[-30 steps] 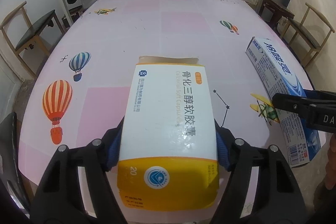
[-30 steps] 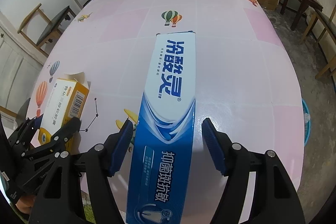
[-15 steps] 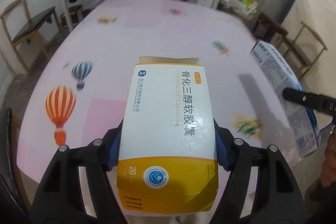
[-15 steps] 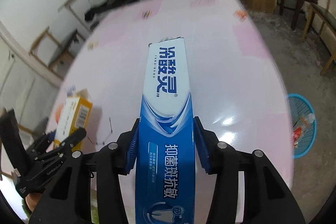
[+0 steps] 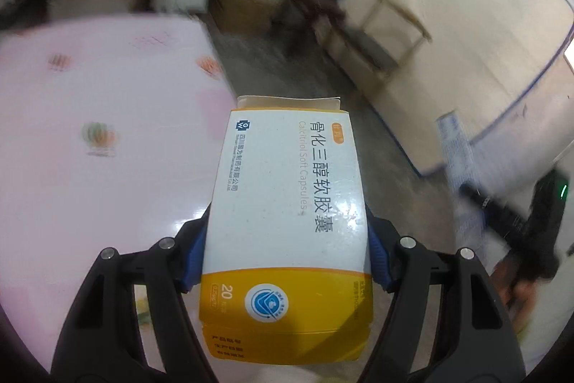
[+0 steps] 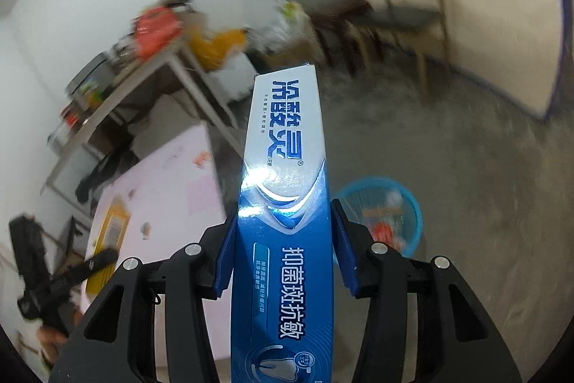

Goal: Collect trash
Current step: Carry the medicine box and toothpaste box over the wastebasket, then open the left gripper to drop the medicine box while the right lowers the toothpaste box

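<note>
In the left wrist view my left gripper (image 5: 287, 250) is shut on a white and yellow medicine box (image 5: 283, 189), blue pads pressed on both long sides. The box hangs in the air past the right edge of the pink table (image 5: 89, 103). In the right wrist view my right gripper (image 6: 283, 253) is shut on a long blue and white toothpaste box (image 6: 283, 146), held over the grey floor. A round blue basket (image 6: 416, 207) with trash in it stands on the floor just right of that box. The medicine box (image 6: 109, 232) also shows at the far left there.
A wooden chair (image 6: 405, 13) stands by the beige wall beyond the basket. A cluttered side table (image 6: 150, 74) with bags and cardboard boxes sits behind the pink table (image 6: 165, 178). Bare concrete floor (image 6: 466, 149) lies around the basket.
The right jaws closed on the toothpaste box and lifted it off the table. Both grippers then swung right, away from the table toward the floor and basket, each carrying its box.
</note>
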The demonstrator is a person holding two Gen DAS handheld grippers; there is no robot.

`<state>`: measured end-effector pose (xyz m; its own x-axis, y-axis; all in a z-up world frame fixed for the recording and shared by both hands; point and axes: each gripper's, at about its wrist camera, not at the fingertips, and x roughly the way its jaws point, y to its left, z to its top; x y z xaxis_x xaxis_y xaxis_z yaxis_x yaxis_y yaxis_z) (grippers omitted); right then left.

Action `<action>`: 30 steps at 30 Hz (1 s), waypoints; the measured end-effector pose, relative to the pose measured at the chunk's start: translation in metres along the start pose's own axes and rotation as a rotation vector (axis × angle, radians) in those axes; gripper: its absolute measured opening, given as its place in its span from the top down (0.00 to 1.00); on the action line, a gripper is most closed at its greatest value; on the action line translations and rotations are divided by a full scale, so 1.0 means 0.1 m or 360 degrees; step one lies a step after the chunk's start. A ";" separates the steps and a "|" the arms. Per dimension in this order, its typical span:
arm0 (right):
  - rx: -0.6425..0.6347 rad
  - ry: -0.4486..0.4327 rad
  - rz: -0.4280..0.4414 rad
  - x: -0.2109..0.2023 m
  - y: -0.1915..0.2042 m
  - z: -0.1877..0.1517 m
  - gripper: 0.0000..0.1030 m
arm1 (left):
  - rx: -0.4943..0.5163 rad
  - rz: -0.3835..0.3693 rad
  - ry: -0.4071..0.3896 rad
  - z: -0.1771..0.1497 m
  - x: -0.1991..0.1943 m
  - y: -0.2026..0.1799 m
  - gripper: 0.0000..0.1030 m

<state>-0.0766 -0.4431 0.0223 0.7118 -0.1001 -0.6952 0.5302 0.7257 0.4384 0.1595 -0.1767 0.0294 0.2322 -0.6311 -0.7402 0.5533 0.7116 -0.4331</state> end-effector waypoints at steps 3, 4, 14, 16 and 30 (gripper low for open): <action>0.0163 0.0085 -0.0020 0.18 -0.43 -0.12 0.54 | 0.0019 -0.0026 0.0235 0.21 0.70 -0.31 0.35; 0.0204 0.0102 -0.0022 0.22 -0.56 -0.16 0.54 | 0.0006 -0.0012 0.0318 0.27 0.96 -0.38 0.35; 0.0417 0.0162 -0.0065 0.35 -1.30 -0.31 0.54 | 0.0048 0.0230 0.0651 0.57 2.64 -0.79 0.34; 0.0431 0.0173 -0.0072 0.41 -1.39 -0.29 0.54 | 0.0072 0.0274 0.0648 0.67 2.87 -0.88 0.32; 0.0364 0.0329 -0.0058 1.02 -1.40 -0.17 0.54 | -0.0065 -0.0065 0.0372 0.83 2.24 -0.85 0.23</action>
<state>-0.0858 -0.5437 -0.1199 0.5942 0.0342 -0.8036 0.6602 0.5499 0.5116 0.2308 -0.4042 -0.0575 0.0162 -0.5744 -0.8184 0.5243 0.7019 -0.4822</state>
